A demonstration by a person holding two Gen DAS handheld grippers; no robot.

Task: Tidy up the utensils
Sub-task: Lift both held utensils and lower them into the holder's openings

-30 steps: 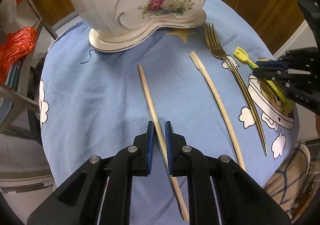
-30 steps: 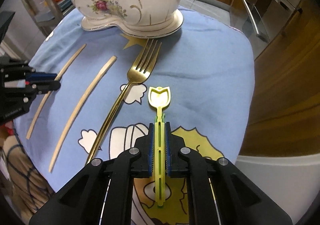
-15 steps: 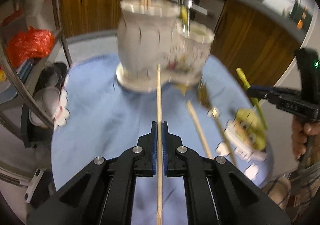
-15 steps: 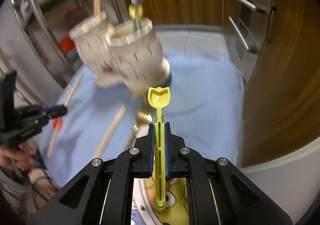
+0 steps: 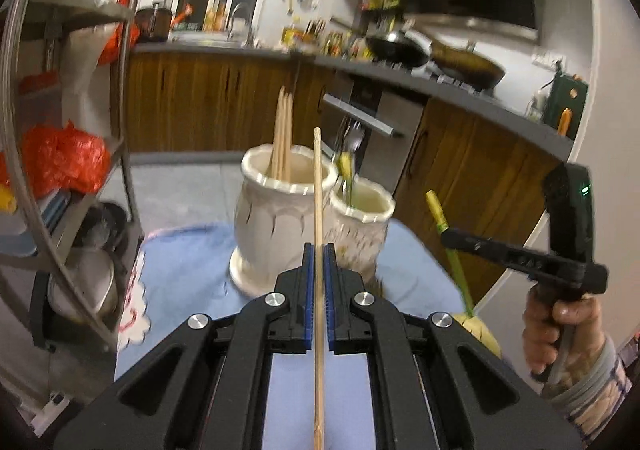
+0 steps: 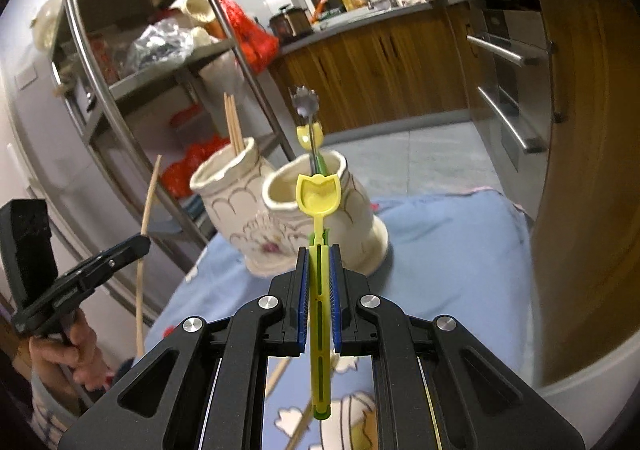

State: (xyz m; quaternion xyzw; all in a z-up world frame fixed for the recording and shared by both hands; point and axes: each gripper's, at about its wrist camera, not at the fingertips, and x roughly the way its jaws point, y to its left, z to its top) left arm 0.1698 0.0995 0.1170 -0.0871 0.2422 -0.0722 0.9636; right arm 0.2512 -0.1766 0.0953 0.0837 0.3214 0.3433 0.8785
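Standing on the blue-clothed tabletop [image 6: 460, 258] are two joined cream holders: the taller one [image 5: 276, 218] is carrying three chopsticks [image 5: 282, 134], the shorter one [image 6: 320, 210] a yellow scoop and a metal utensil. One chopstick [image 5: 318, 250] is sitting pinched between the closed jaws of the left gripper [image 5: 319, 262], running straight out past their tips. One yellow scoop [image 6: 319, 210] is sitting clamped in the right gripper [image 6: 319, 262], handle between the jaws, bowl beyond them. At least one more chopstick [image 6: 276, 374] is lying on the cloth.
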